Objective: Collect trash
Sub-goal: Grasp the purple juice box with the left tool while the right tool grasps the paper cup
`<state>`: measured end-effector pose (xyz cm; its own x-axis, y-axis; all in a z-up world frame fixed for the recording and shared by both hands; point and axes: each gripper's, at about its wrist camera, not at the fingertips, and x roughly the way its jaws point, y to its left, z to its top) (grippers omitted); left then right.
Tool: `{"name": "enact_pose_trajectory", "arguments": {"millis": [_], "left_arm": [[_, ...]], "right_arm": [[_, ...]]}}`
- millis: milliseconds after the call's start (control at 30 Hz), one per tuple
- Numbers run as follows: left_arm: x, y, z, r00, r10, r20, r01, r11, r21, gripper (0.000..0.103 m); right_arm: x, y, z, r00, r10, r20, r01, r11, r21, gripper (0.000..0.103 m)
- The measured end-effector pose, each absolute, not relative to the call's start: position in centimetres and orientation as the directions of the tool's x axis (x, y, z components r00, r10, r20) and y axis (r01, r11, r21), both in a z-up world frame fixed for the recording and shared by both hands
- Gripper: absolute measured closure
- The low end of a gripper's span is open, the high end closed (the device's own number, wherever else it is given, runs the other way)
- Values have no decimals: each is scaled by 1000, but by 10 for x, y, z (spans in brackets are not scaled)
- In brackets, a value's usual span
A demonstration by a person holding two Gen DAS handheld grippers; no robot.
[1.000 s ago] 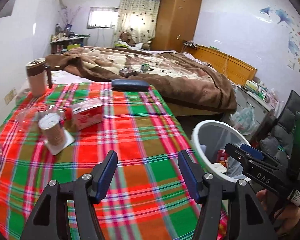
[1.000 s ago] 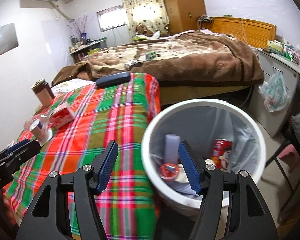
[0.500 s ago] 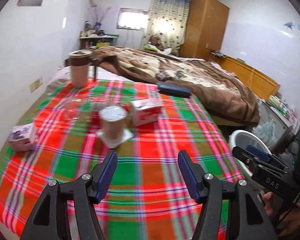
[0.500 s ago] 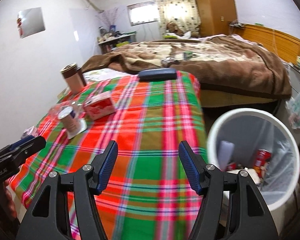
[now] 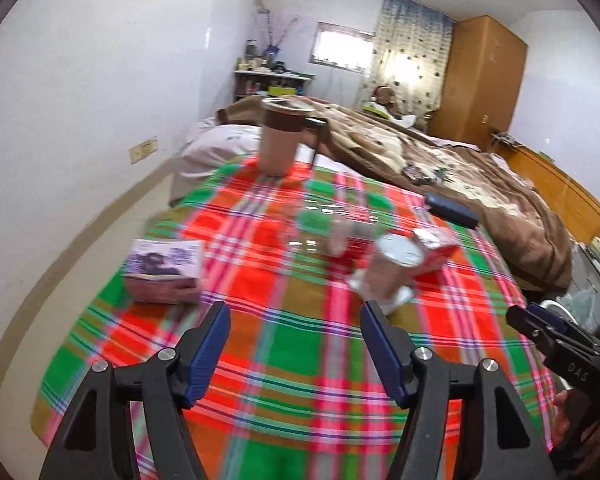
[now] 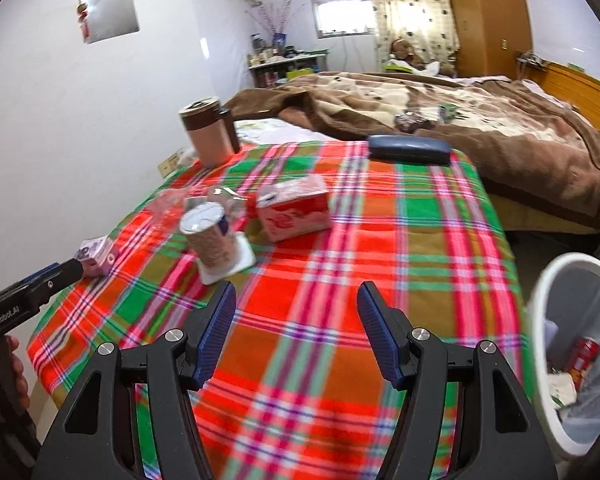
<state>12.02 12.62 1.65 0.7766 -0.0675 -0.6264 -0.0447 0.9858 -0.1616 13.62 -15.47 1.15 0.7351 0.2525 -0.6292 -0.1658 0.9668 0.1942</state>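
Change since a second ago: both our views have swung off the white bin (image 6: 572,344) and onto the plaid table (image 6: 340,280); our left gripper (image 5: 295,344), then over the table's near right corner, now looks across its left half, its jaws just opened a little wider with nothing between them.

Item 1, trash on the table. A paper cup (image 6: 209,236) stands upright on a white napkin (image 6: 240,260), so the two could come away together or the napkin stay behind. Touching or just behind it, we cannot tell which, lies crumpled clear plastic (image 6: 172,204). A red carton (image 6: 294,210) lies on its side just right of the cup. A small purple box (image 5: 164,266) sits near the table's left edge, just beyond our left gripper's left pad.

Item 2, grippers. Our right gripper (image 6: 292,336) hangs wide and empty over the near cloth, with the cup ahead and to its left. Both point down at a slant, which we read as an approach for the next pick.

Item 3, bin. On the floor off the table's right edge, holding a red can (image 6: 584,356) and scraps; kept near for short carries, we judge.

Item 4, not trash, probably: a lidded mug (image 6: 210,136) and a dark case (image 6: 408,150) at the far edge, with the bed (image 6: 480,120) behind. Nothing blocks the cup; the purple box lies close to our left pad.
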Motion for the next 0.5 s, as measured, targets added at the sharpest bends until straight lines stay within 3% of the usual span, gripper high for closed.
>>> {"name": "enact_pose_trajectory", "arguments": {"millis": [500], "left_arm": [[153,216,-7,730,43,-682,-188,972,-139,36]], "right_arm": [[175,-85,6,684,325,-653,-300,942,154,39]]}}
